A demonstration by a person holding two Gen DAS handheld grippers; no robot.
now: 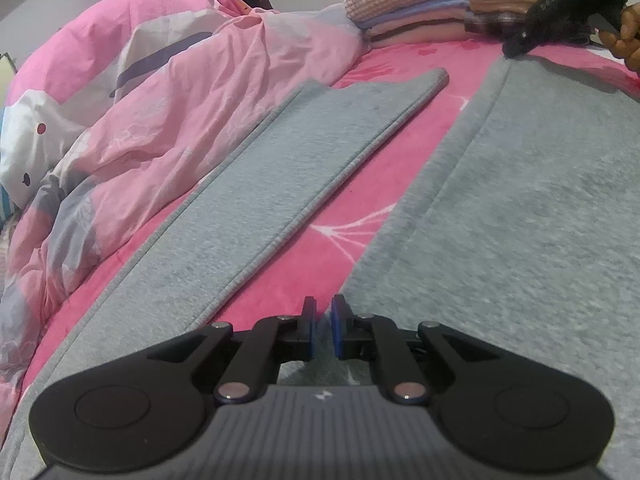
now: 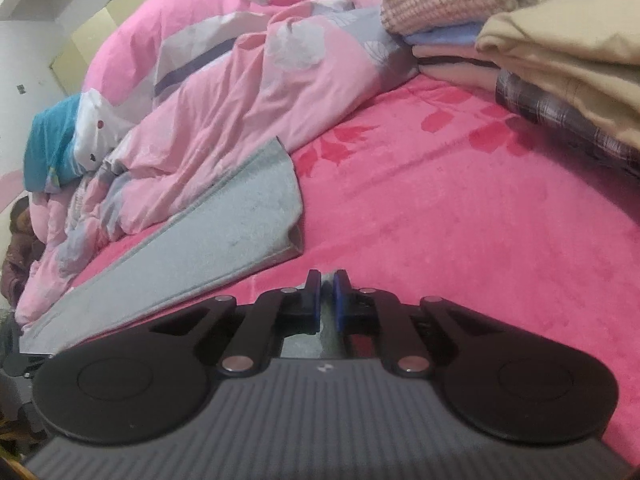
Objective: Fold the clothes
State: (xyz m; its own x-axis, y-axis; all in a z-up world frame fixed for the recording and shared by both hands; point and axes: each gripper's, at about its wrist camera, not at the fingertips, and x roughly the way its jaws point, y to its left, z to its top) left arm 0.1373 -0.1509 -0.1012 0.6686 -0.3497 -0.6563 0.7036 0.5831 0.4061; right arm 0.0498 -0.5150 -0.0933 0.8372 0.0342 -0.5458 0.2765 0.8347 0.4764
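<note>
A grey sweatshirt lies flat on the pink blanket. In the left wrist view its body fills the right side and one sleeve stretches away to the upper middle. My left gripper sits low at the armpit, its jaws closed to a narrow slit with grey cloth between and under them. The right gripper, held by a hand, rests on the body's far corner. In its own view the right gripper is pinched on grey cloth, with the sleeve's cuff to its left.
A crumpled pink duvet is heaped along the left, touching the sleeve. Two stacks of folded clothes stand at the far end, close on the right in the right wrist view. Bare blanket lies between the sleeve and the stacks.
</note>
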